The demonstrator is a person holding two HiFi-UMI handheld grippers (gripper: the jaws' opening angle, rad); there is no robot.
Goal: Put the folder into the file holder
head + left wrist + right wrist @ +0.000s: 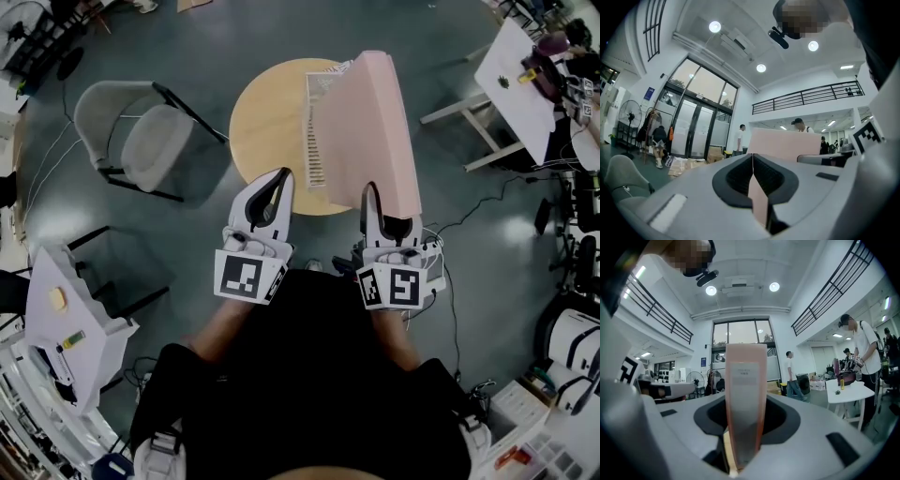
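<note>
Room: grey floor (187, 244), with a folding chair (141, 141) to the left of the middle and a white side table (511, 75) at the upper right.
Surface: 1 round wooden top (262, 122), directly ahead of the person.
File holder (316, 141): white, with a slatted side, at the right part of the surface.
Folder (380, 122): pink and thick, held on edge off the surface. Seen from the head, it lies just right of the file holder and covers that side of it. Whether any part has entered the holder I cannot tell.
Right tongs (376, 197): clamped on the near edge of the folder. In the right gripper view, the spine stands upright between the 2 jaws, with both dark pads against it.
Left tongs (278, 178): closed, holding nothing. In the left gripper view, the 2 jaw tips meet in a thin line, and the folder shows beyond them to the right. They hover over the near edge of the surface, left of the folder and apart from it.
Hands: 2, side by side, each with its marker cube facing the head camera.
</note>
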